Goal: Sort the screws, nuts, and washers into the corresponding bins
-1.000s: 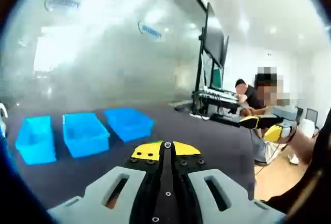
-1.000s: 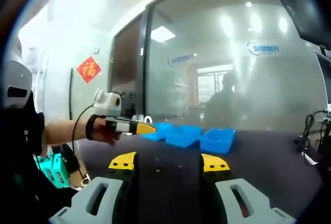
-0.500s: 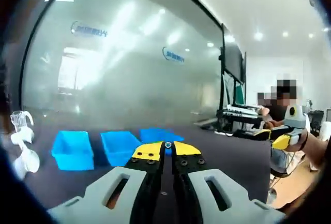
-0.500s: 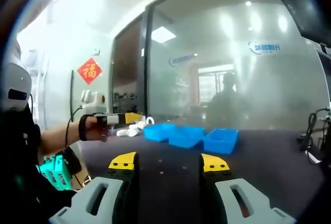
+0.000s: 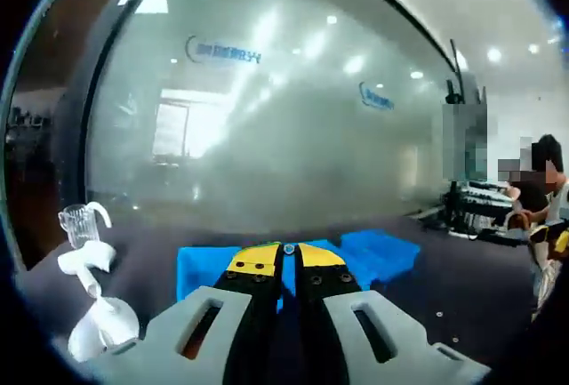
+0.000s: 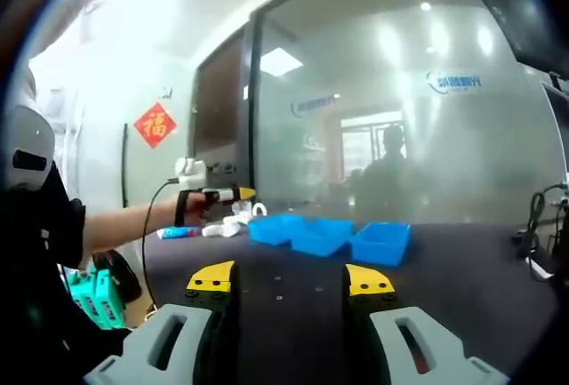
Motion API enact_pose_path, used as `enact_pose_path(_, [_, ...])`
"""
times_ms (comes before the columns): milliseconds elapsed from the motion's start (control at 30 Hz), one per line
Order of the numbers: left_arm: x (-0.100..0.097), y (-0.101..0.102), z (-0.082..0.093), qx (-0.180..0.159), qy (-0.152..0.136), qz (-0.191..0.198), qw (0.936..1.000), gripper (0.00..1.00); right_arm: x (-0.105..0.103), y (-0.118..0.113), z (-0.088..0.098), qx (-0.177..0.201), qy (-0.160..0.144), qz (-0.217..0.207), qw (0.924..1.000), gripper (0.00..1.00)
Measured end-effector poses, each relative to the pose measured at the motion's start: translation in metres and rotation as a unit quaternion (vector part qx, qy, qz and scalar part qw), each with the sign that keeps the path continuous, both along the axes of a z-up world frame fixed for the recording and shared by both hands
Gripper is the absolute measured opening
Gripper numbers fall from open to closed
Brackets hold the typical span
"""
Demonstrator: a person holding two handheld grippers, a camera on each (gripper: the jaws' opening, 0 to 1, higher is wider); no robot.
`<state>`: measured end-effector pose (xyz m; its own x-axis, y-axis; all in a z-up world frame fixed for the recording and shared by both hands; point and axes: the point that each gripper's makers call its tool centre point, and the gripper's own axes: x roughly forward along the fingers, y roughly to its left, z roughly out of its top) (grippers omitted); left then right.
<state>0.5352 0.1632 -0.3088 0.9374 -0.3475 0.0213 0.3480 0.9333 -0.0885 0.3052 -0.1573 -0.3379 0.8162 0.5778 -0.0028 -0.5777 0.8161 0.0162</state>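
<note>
I've swung left gripper [image 5: 286, 265], fingers pressed together, toward bins [image 5: 293, 265]; right gripper [image 6: 289, 280] spread, nothing sorted yet.

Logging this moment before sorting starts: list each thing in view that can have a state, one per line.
left gripper: fingers shut, a small metal piece at their tips.
right gripper: fingers open, nothing between them.
blue bins: three in a row, upright on the table, contents not visible.
table: dark top with small hardware pieces scattered on it.
white pieces: standing on the table beside the bins.
</note>
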Motion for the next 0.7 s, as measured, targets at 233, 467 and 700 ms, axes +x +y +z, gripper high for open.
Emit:
enact_pose_path(233, [0.048,0.029,-0.004,0.02,0.0,0.053,0.9984,0.05,-0.002,0.001,0.001,0.004,0.001,0.001,1.0,0.42])
enact_pose_path(467, [0.079,0.028,-0.018,0.034,0.026,0.057,0.9975,0.05,-0.003,0.001,0.003,0.005,0.0,-0.001,1.0,0.42])
enact_pose_path(700, [0.092,0.028,-0.023,0.04,0.037,0.066,0.9964,0.05,-0.003,0.002,0.004,0.005,0.0,0.0,1.0,0.42])
